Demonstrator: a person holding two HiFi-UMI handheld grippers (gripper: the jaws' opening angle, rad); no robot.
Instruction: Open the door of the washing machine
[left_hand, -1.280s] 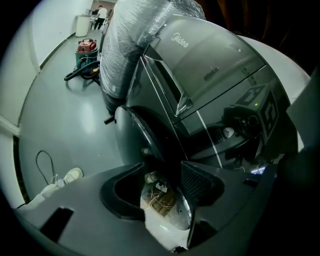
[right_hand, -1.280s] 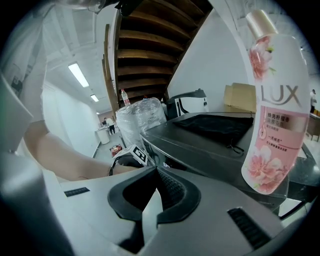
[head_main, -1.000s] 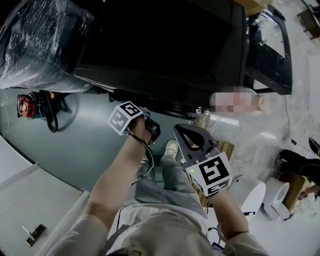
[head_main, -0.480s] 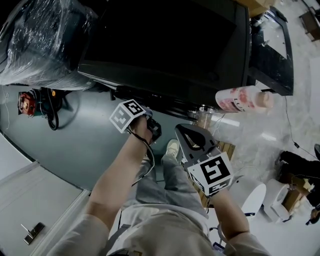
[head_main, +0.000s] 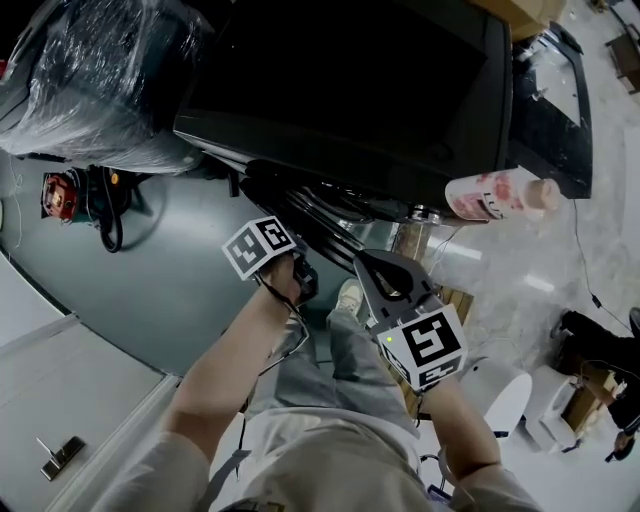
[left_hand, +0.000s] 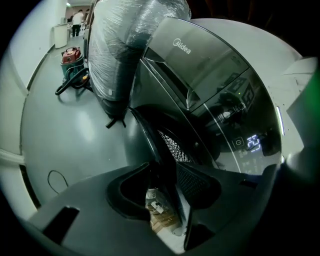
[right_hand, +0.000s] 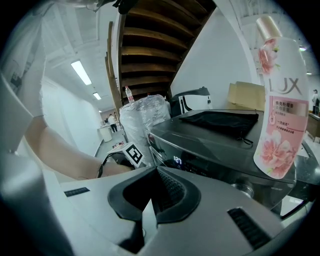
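Since the earlier frames the door (head_main: 312, 216) has been swinging out from the front of the washing machine (head_main: 350, 90). The left gripper (left_hand: 163, 176) has been drawing back toward the person with it. Its jaws have just been closing and are now pinching the door's dark rim, which is running between them in the left gripper view. The perforated drum (left_hand: 172, 146) is showing in the gap behind.

The right gripper (right_hand: 156, 171) is hanging idle beside the machine, jaws together on nothing. It is pointing toward the pink bottle (right_hand: 280, 100) standing on the machine's top.

Judgement: the pull is under way, the latch is already released, and the door is only partly open. The next move is calling for a steady pull along the hinge's arc, with the grip kept firm so that the rim is not slipping out.
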